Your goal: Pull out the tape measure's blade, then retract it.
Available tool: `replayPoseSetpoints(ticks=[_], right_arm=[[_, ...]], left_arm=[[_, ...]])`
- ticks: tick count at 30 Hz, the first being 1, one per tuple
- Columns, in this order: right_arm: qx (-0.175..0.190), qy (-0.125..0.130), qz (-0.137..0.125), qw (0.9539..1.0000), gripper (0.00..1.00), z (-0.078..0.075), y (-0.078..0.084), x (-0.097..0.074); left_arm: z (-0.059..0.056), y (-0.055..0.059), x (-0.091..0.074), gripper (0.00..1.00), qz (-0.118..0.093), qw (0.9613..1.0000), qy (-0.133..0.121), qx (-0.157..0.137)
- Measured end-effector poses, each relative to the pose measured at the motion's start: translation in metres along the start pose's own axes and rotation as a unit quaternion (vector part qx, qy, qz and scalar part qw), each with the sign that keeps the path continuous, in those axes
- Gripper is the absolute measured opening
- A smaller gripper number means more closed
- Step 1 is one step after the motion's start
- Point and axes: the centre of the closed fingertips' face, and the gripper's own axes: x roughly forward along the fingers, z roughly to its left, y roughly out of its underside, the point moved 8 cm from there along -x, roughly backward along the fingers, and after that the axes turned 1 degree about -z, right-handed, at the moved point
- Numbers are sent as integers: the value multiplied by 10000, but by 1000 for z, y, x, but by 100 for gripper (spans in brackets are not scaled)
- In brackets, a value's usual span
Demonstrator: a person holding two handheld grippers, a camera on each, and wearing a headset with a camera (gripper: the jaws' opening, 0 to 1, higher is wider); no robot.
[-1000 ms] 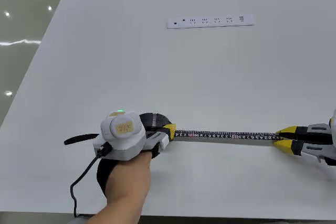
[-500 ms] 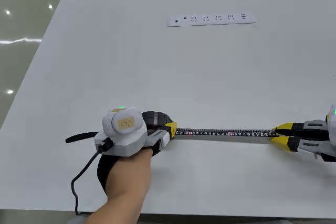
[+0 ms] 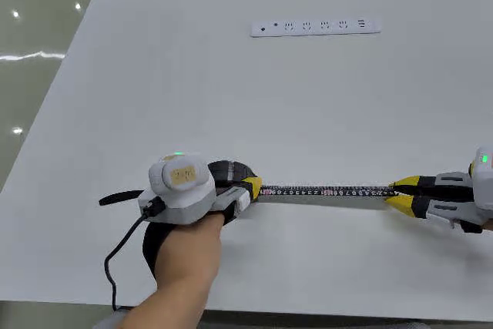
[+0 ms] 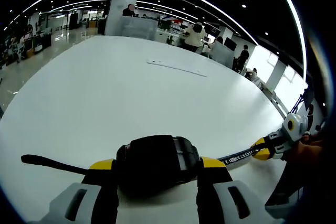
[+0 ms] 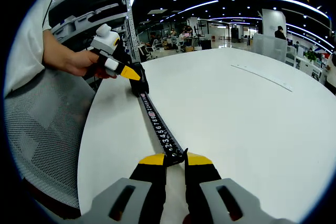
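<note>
left gripper [image 3: 248,190] clamped on tape measure case [image 4: 157,162], right gripper [image 3: 402,195] jaws pinched on blade [image 3: 327,190] tip, blade stretched along near table [image 3: 231,90] edge

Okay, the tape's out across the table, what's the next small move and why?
Probably ease the right gripper toward the case, jaws shut on the blade tip. The blade is already drawn out from the case, which the left gripper clamps, so a controlled retraction seems next.
</note>
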Motion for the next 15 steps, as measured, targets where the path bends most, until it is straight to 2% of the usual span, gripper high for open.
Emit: replayPoseSetpoints(ticks=[8, 15], right_arm=[[26, -15, -60, 10000, 8, 2, -3, 2], [53, -74, -148, 9998, 8, 5, -10, 11]], left_arm=[[0, 0, -1, 56, -14, 10000, 32, -52], [1, 0, -1, 56, -14, 9999, 69, -155]])
